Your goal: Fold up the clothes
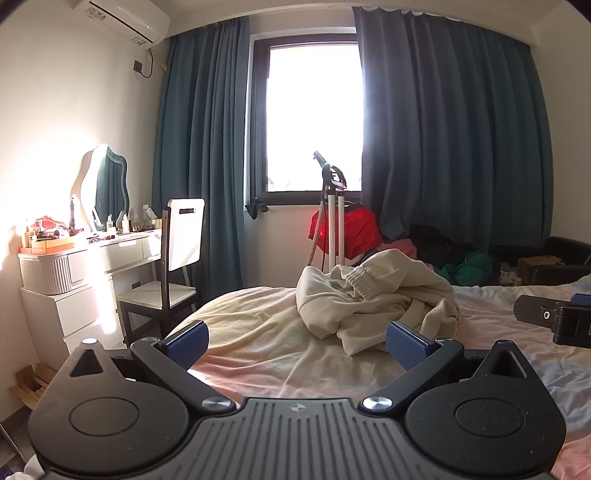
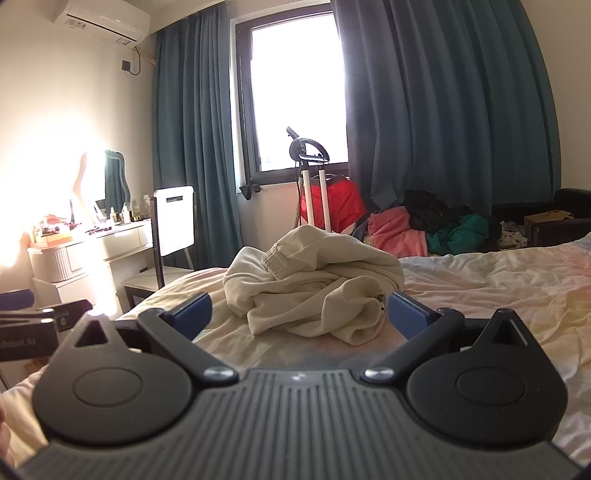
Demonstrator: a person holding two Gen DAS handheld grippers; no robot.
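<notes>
Your left gripper [image 1: 297, 341] and right gripper [image 2: 299, 312] both gape empty. The crumpled cream garment [image 2: 314, 284] sits mid-frame on the bed [image 1: 258, 332]. Only your right view shows its label.

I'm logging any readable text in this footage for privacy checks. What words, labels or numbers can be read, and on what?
"Robot.AI", first letters cut off at the picture's edge: on the black body of the left hand-held gripper, seen in the right wrist view.
Label on the air conditioner: too blurred to read.
Small tag on the cream garment: too small to read.
Round emblem on the right hand-held gripper: no letters legible.
</notes>
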